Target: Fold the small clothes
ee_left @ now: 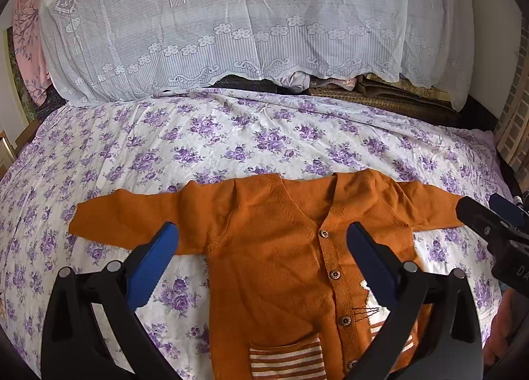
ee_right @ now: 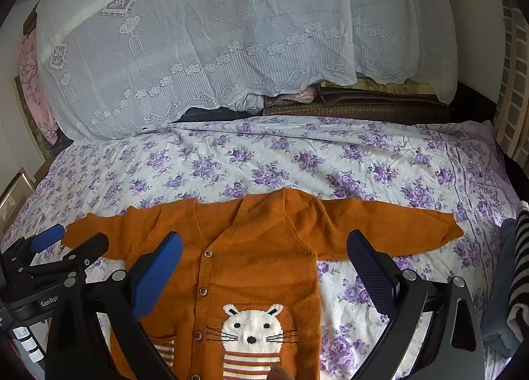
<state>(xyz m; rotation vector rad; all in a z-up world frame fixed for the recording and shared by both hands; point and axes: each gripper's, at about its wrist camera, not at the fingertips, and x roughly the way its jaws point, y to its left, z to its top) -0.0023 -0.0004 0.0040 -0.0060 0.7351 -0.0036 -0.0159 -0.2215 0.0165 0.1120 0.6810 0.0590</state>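
A small orange knit cardigan point(ee_left: 271, 247) point(ee_right: 258, 254) lies flat and face up on the floral bed sheet point(ee_left: 231, 135), sleeves spread to both sides, buttoned down the front. A white cat face point(ee_right: 253, 327) and striped patches mark its front. My left gripper point(ee_left: 261, 237) hovers open above the chest near the left sleeve, nothing between its blue pads. My right gripper point(ee_right: 264, 247) hovers open above the chest toward the right sleeve, holding nothing. Each gripper shows at the edge of the other's view: the right gripper point(ee_left: 496, 224) and the left gripper point(ee_right: 66, 244).
A white lace cover point(ee_left: 231, 16) drapes over a tall pile at the back of the bed, with dark fabrics point(ee_left: 330, 82) peeking under its hem. Striped and blue clothing point(ee_right: 515, 280) lies at the right edge. A fingertip point(ee_right: 281, 373) shows at the bottom.
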